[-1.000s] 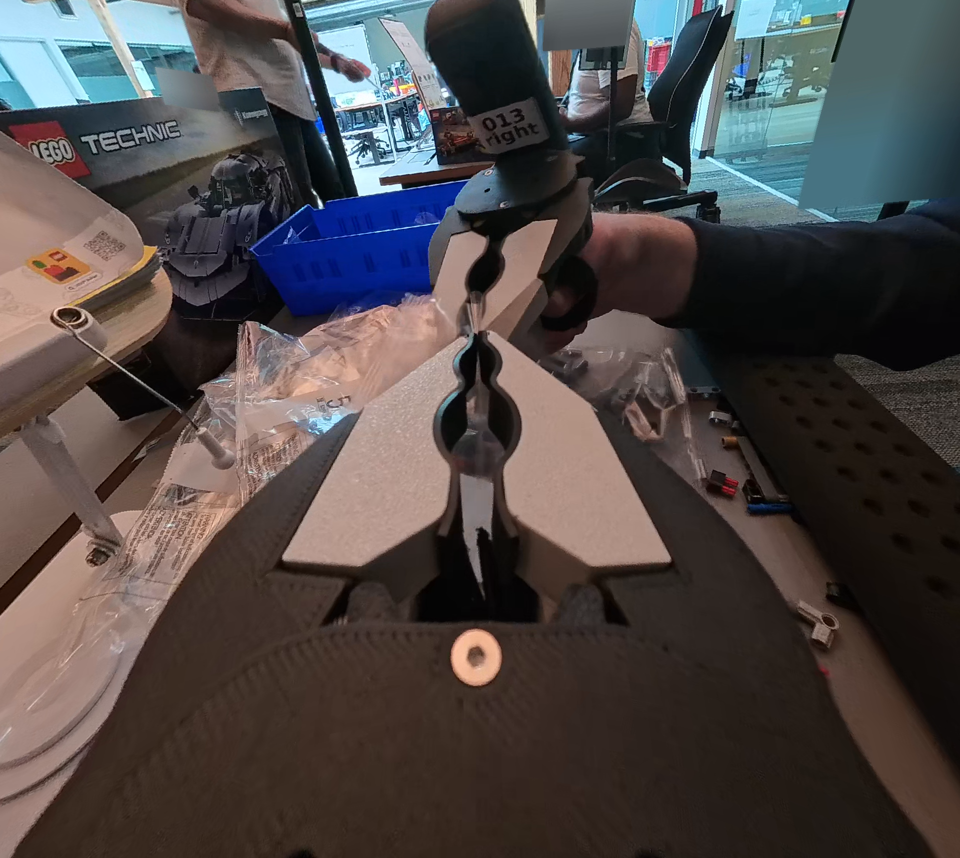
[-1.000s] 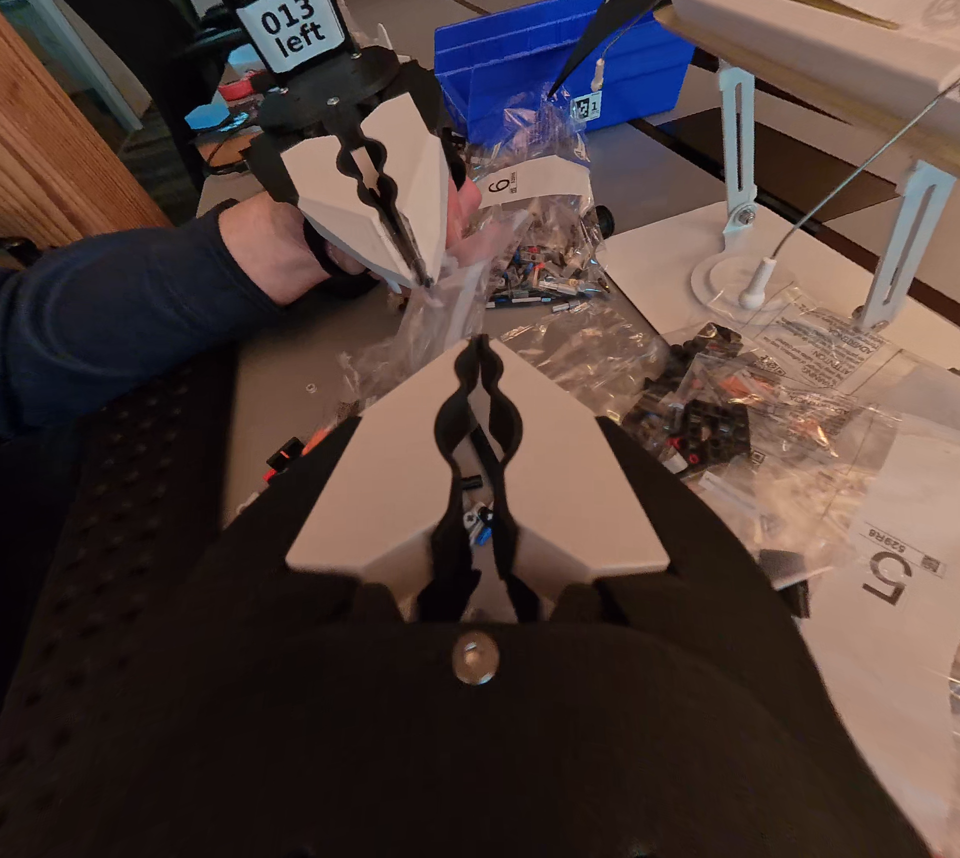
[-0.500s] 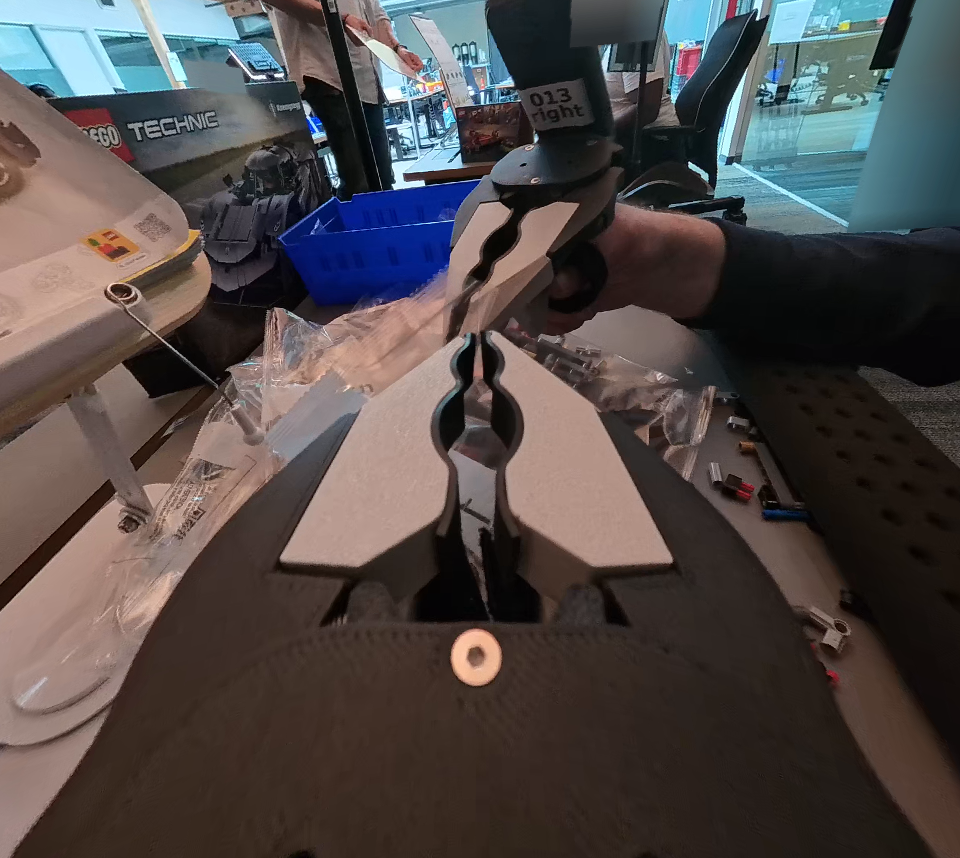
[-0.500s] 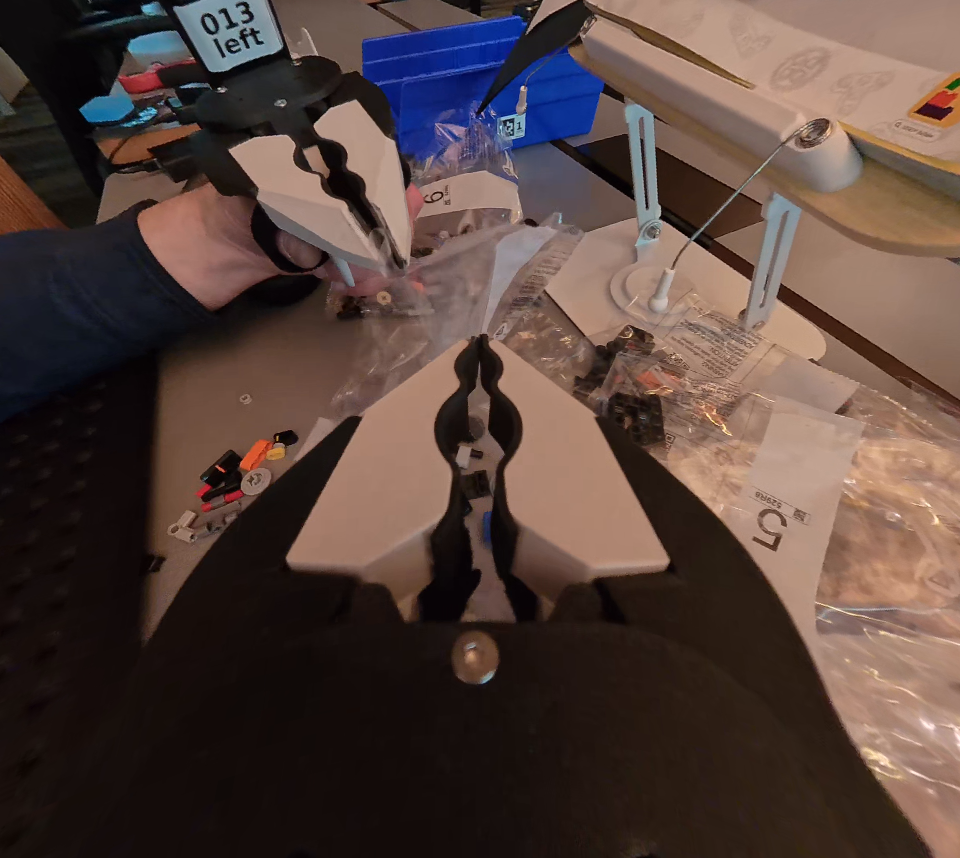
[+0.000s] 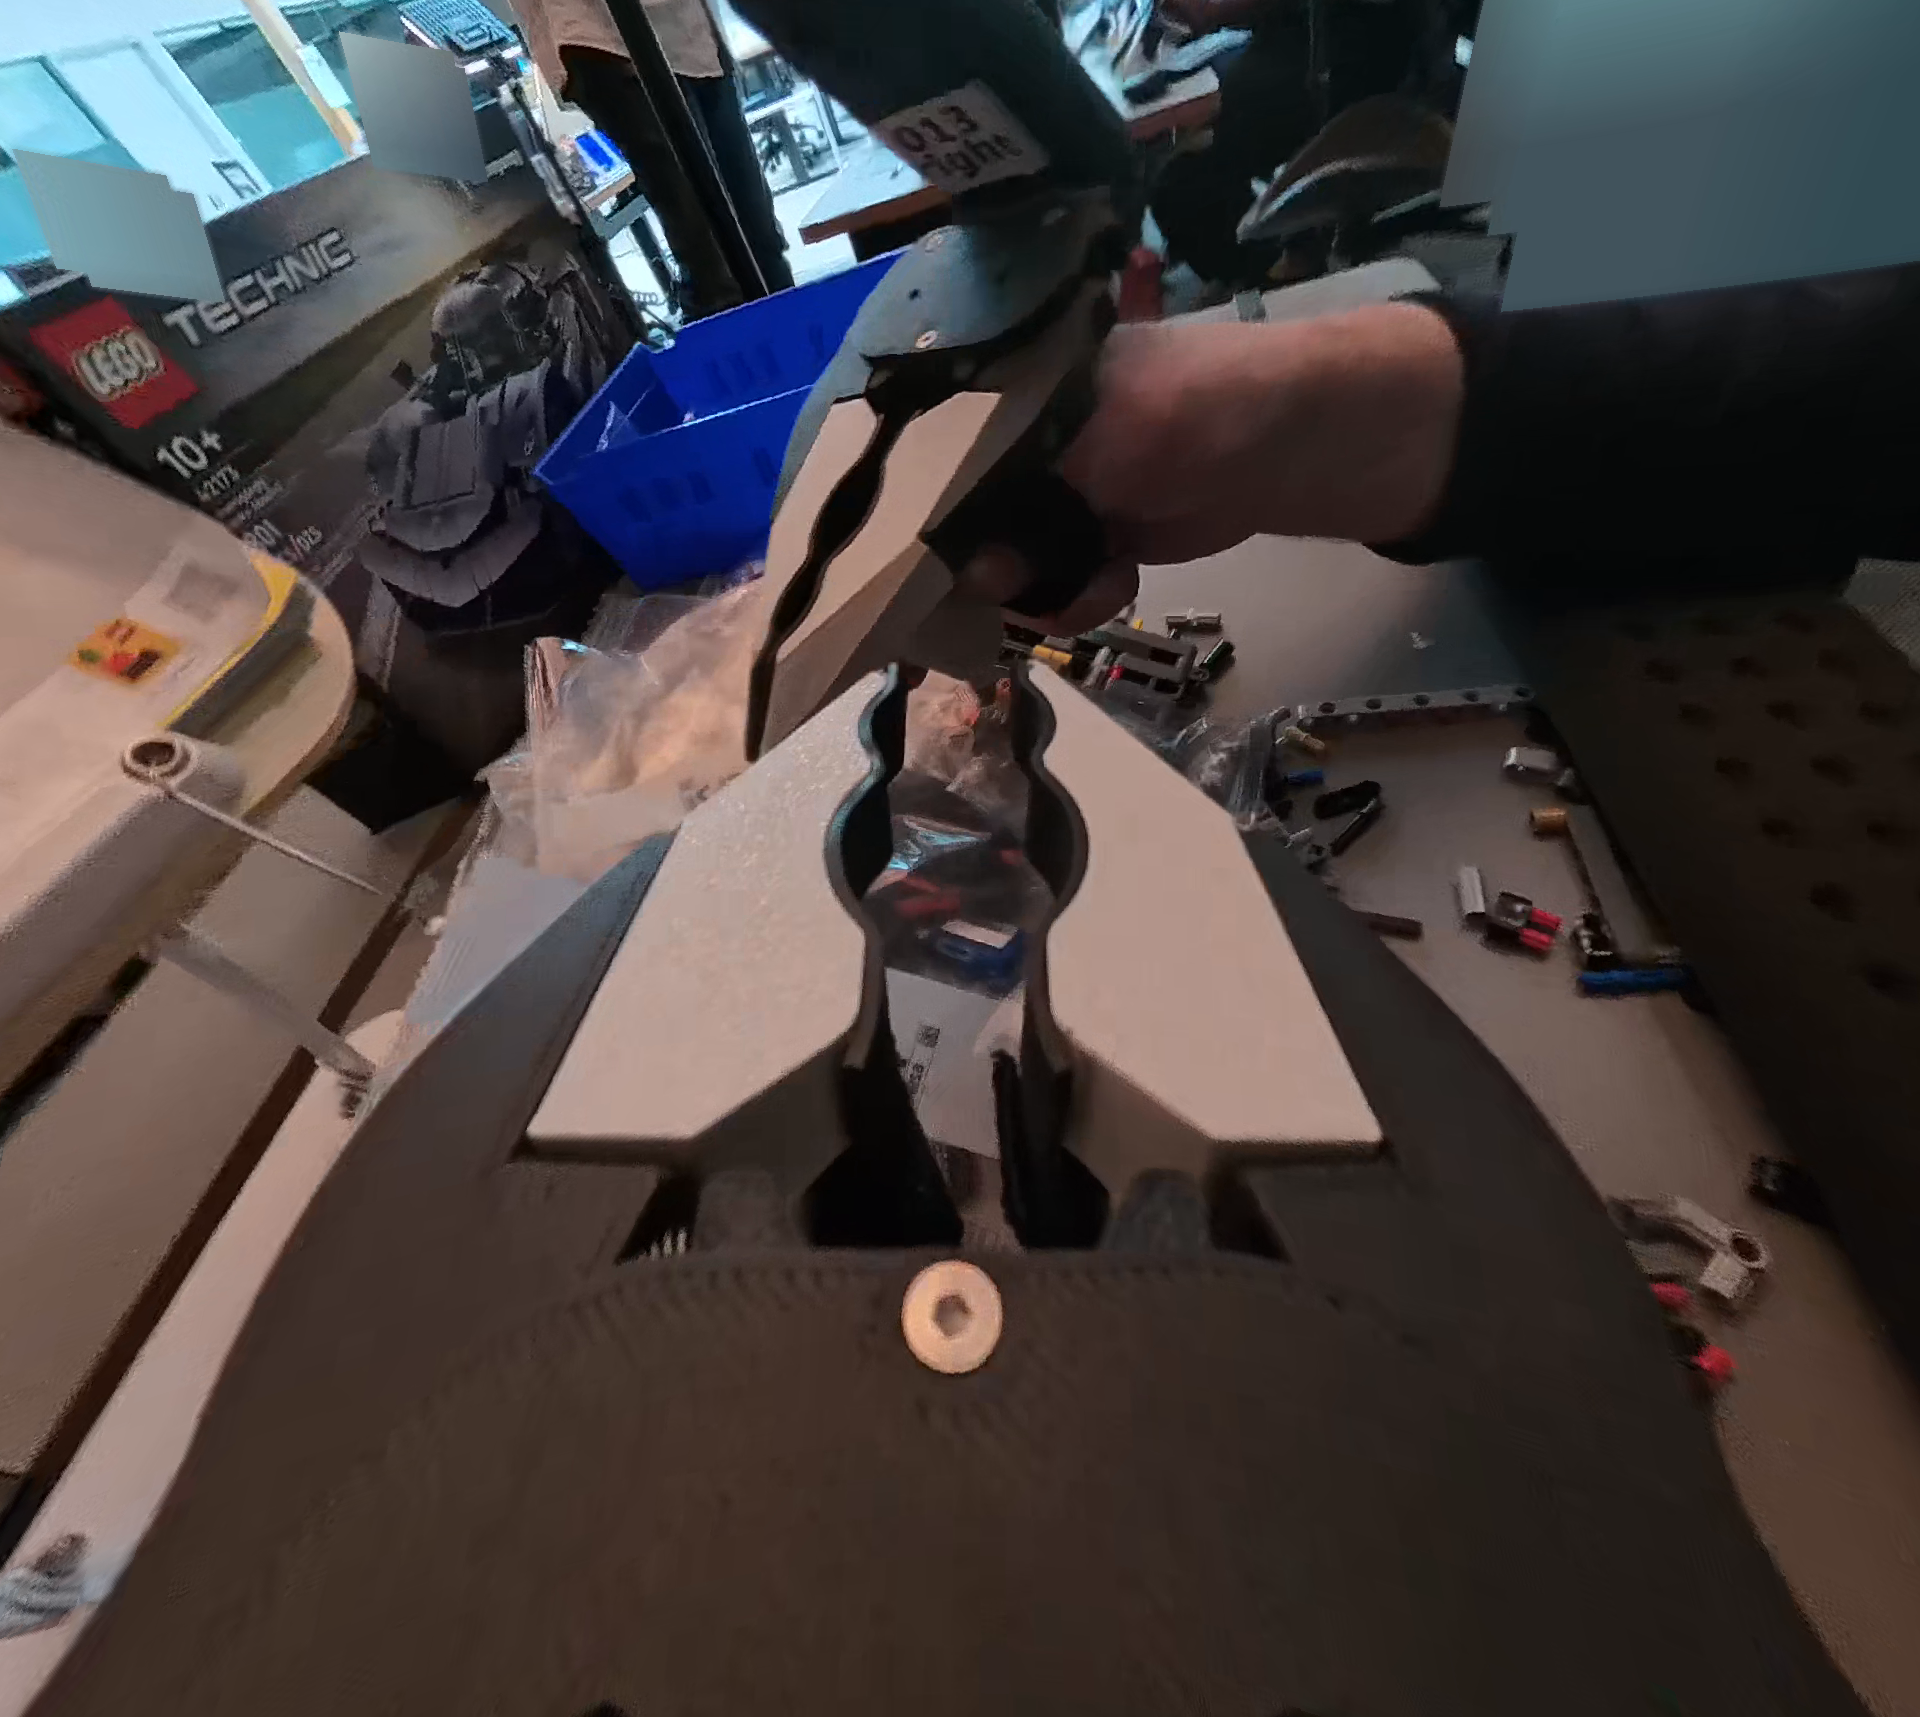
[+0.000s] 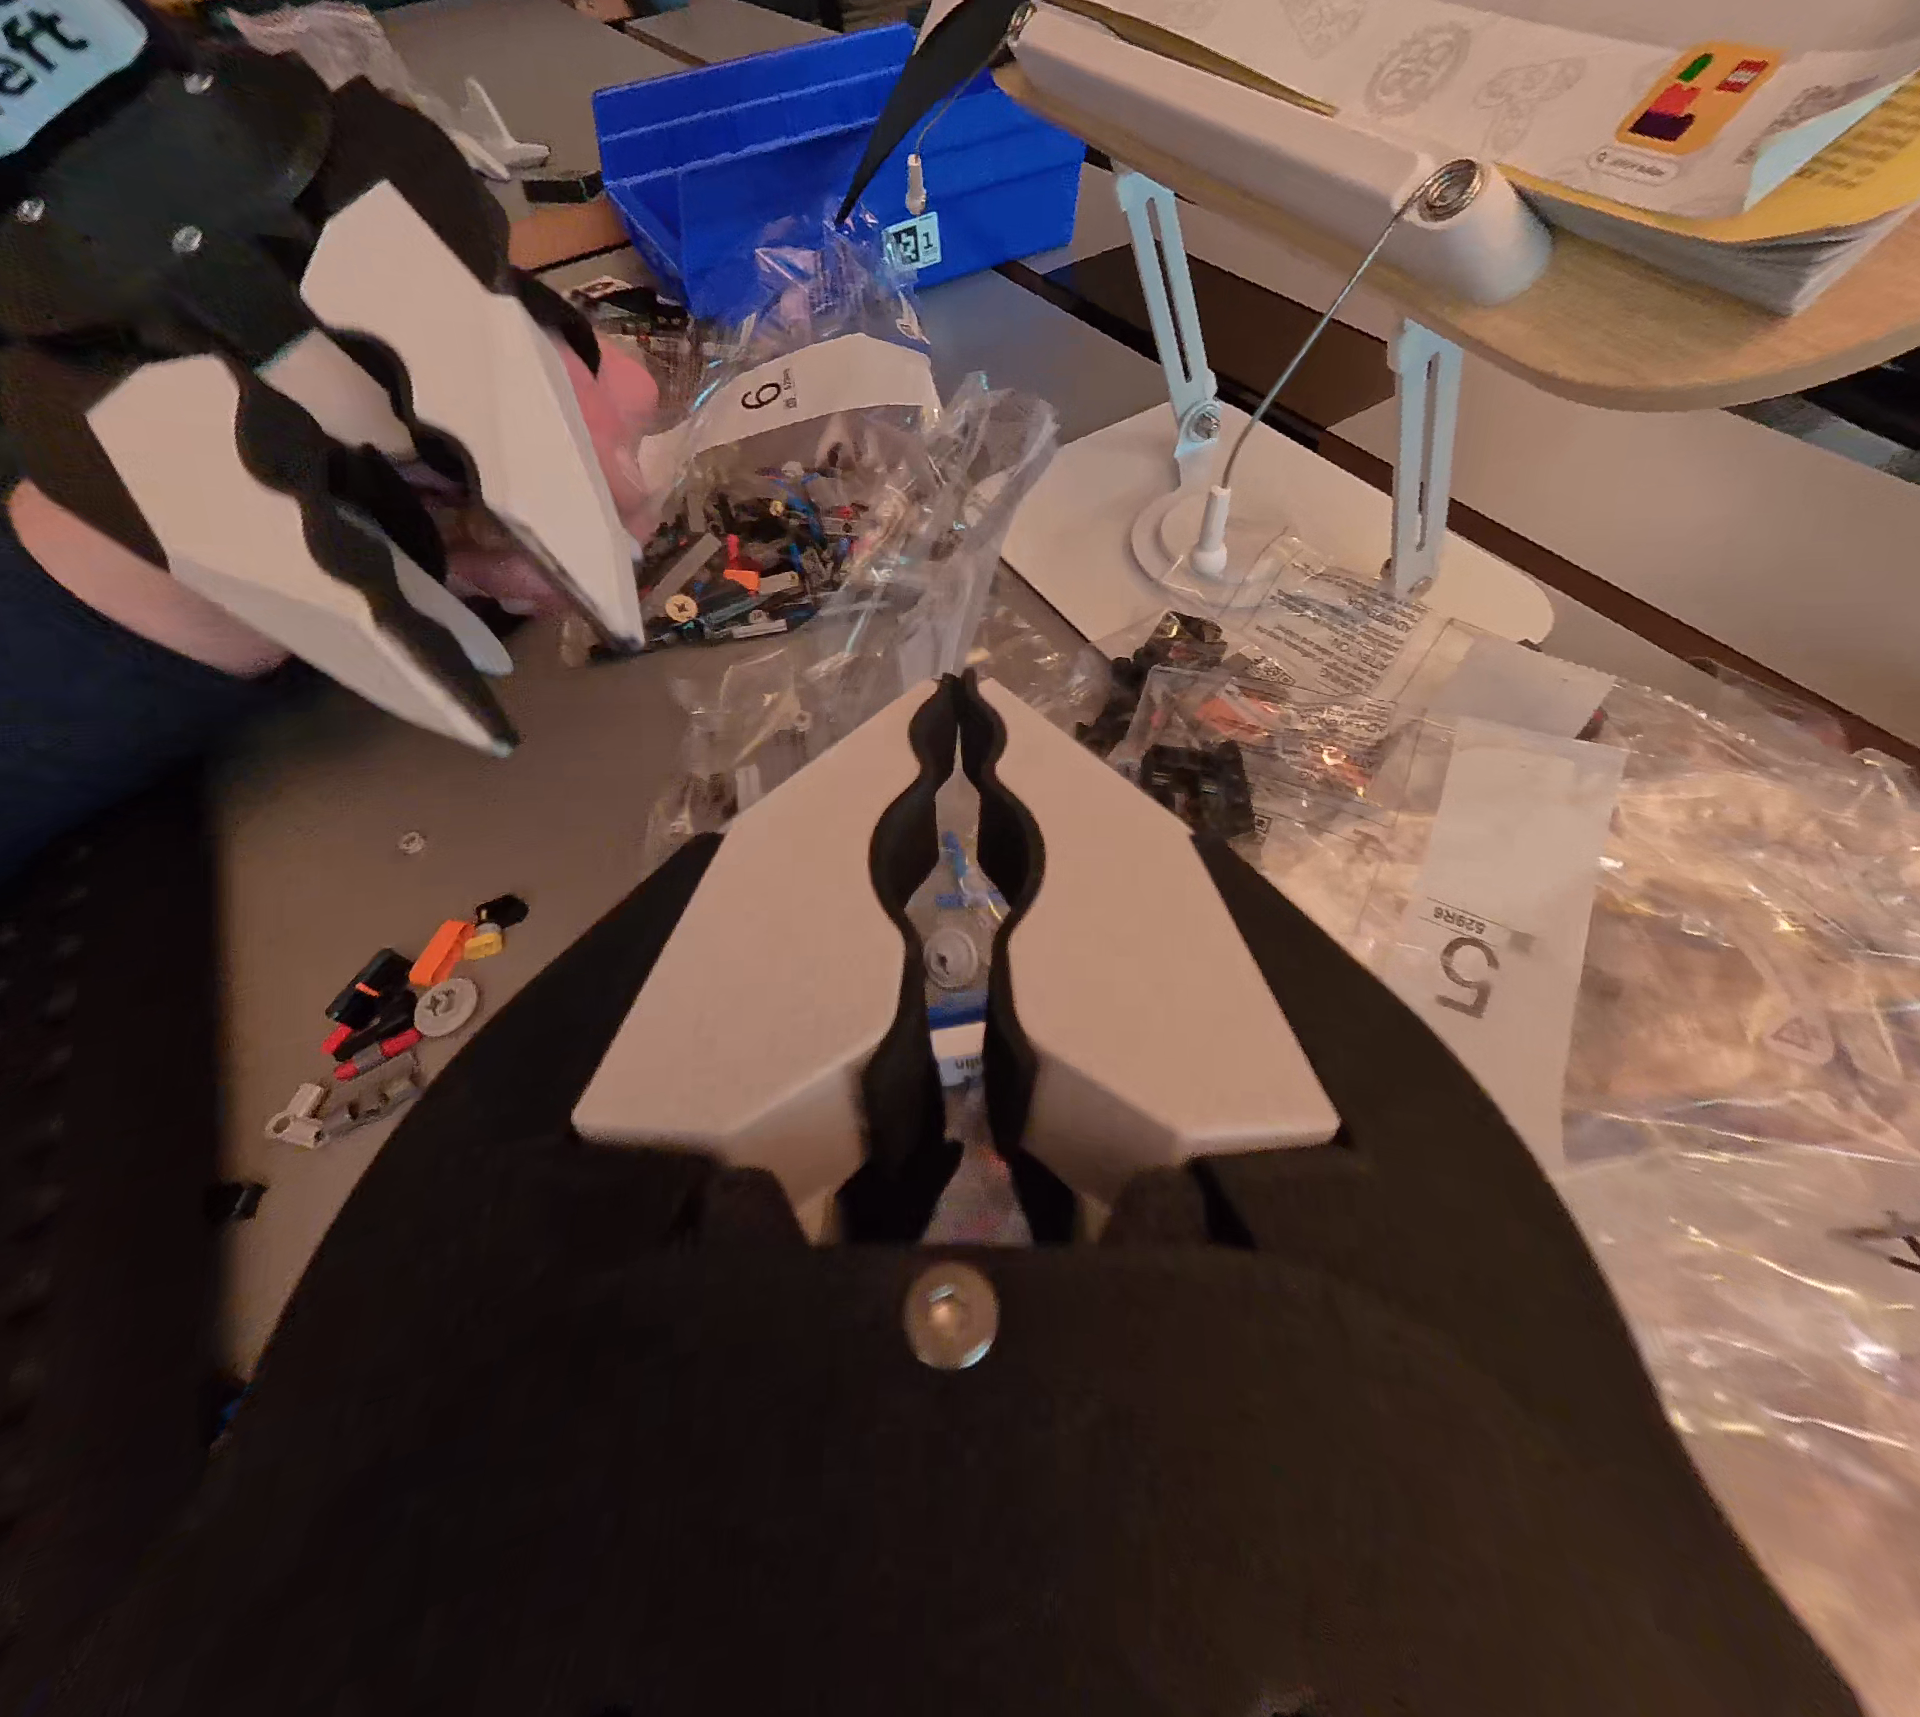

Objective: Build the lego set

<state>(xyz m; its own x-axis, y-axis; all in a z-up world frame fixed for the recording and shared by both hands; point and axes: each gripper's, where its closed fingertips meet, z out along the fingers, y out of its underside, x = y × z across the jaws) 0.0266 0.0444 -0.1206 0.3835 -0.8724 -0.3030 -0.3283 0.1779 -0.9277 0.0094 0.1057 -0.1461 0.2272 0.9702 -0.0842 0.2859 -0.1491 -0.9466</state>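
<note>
Plainly the left gripper [image 5: 954, 691] stands parted and empty; the right gripper [image 6: 954, 688] is pinched on a clear bag [image 6: 940, 597] at mid-frame; light, limp, slippery film, I judge, best gripped at its flat sealed edge.

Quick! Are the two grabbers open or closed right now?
Left gripper: open, holding nothing.
Right gripper: closed, pinching the clear plastic bag.
</note>
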